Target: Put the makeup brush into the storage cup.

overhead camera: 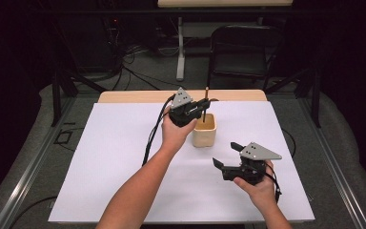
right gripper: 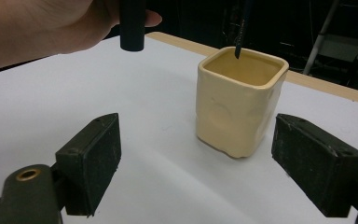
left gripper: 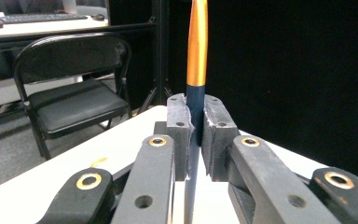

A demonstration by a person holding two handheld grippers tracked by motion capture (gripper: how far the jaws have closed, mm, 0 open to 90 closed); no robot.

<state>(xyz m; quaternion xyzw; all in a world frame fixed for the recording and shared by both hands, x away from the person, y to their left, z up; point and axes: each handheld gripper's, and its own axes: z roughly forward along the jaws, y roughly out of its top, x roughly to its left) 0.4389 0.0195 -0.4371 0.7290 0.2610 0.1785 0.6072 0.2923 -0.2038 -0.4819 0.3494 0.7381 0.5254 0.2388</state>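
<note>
The cup (overhead camera: 205,130) stands on the white table (overhead camera: 124,157), square-mouthed, cream-coloured. Nothing can be seen lying in it, though the bottom is hidden in the right gripper view. The pencil (left gripper: 196,56) hangs upright over the mouth, tip (right gripper: 237,52) just above the rim or barely inside; hard to tell which. The left gripper (overhead camera: 204,107) is clamped on the pencil's dark lower part; the orange shaft above runs off the top of the left gripper view. The right gripper (overhead camera: 225,155) rests near the cup, jaws wide apart, holding nothing.
</note>
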